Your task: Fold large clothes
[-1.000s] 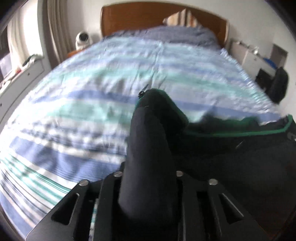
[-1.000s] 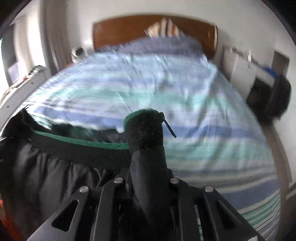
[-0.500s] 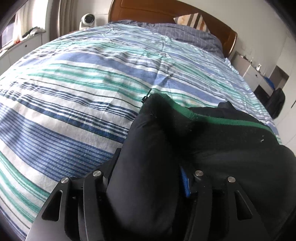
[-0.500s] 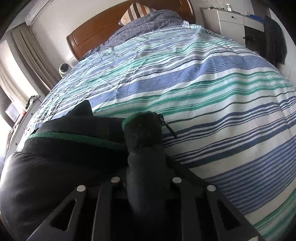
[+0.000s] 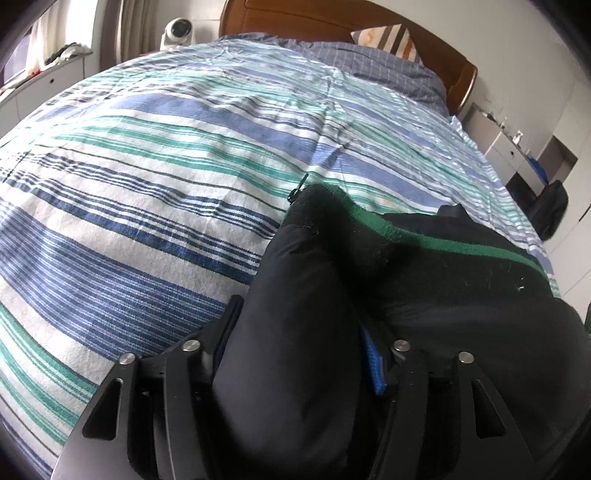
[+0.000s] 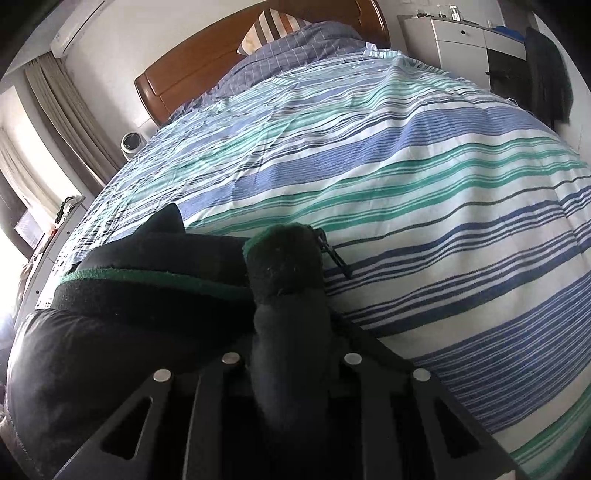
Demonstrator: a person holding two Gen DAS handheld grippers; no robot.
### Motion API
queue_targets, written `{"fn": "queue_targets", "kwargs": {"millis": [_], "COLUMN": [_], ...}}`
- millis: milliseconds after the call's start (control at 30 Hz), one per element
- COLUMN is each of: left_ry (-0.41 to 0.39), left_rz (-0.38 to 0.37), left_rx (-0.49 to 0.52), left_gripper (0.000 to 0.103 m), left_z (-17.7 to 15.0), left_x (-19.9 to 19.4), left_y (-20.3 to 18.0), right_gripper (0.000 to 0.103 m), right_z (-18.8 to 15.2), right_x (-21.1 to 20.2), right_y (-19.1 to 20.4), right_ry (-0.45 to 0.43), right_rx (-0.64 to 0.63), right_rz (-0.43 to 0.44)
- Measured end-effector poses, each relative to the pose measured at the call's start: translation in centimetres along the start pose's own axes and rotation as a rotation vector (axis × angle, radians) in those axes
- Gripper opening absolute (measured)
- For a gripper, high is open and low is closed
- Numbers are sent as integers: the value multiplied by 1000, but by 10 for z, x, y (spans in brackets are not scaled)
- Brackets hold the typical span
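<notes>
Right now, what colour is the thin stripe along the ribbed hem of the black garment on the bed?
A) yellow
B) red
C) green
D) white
C: a green stripe runs along the ribbed hem of the black garment, which lies on the striped bedspread.

I count one black jacket with a green-edged hem point(image 5: 424, 280) bunched between my jaws, one striped bedspread point(image 5: 184, 155) beyond them, one striped pillow point(image 5: 388, 37), and one white fan point(image 5: 177, 31) far ahead.
</notes>
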State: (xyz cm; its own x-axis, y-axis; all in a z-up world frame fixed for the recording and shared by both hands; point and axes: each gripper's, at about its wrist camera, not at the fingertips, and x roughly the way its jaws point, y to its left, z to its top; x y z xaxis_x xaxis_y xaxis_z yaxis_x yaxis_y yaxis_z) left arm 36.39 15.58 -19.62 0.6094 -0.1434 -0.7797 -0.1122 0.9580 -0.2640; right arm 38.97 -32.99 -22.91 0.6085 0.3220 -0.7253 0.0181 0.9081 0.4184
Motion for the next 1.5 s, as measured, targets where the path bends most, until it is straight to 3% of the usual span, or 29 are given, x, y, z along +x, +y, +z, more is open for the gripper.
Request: {"fn": "queue_targets", "kwargs": {"millis": [100,167,233,267,467,600,833,933,1000,1100,1367,1500], "left_ry": [45,85,89,81,-44,-73,-39,16,61,73,65,80], "left_rz": [21,52,41,32,-27,-102,-156,-105,-70,-112,-104,-91], "left_rx": [-4,3,1,2,86,172,394,431,397,336,359,370], "left_gripper": [73,76,76,76,87,92,92,92,96,99,102,102], "left_z": [6,10,12,12,1,-22,-45,-48,-51,-55,-64,-64], "left_x": [-5,-17,-36,-48,-131,-148,-116,-82,-51,-26,4,-2], "left_y": [0,-1,-2,-2,-34,-77,-190,-213,-211,-197,-197,-198], "right_gripper": [28,42,72,73,73,73,73,73,73,73,73,73], "right_z": [8,14,18,21,14,-18,-51,-56,-61,-74,-84,-84], "right_x": [-5,-16,-36,-55,-133,-155,-144,-136,-122,-102,-82,-81], "right_y": [-4,-7,-8,-7,18,44,46,39,30,16,18,20], "right_ry": [41,71,57,25,-44,-28,-9,-15,-7,-1,-2,-3], "right_rx": [34,59,66,56,-95,-173,-87,-62,-49,-28,-18,-26], "right_rz": [37,48,57,72,140,191,216,212,206,254,227,207]}}
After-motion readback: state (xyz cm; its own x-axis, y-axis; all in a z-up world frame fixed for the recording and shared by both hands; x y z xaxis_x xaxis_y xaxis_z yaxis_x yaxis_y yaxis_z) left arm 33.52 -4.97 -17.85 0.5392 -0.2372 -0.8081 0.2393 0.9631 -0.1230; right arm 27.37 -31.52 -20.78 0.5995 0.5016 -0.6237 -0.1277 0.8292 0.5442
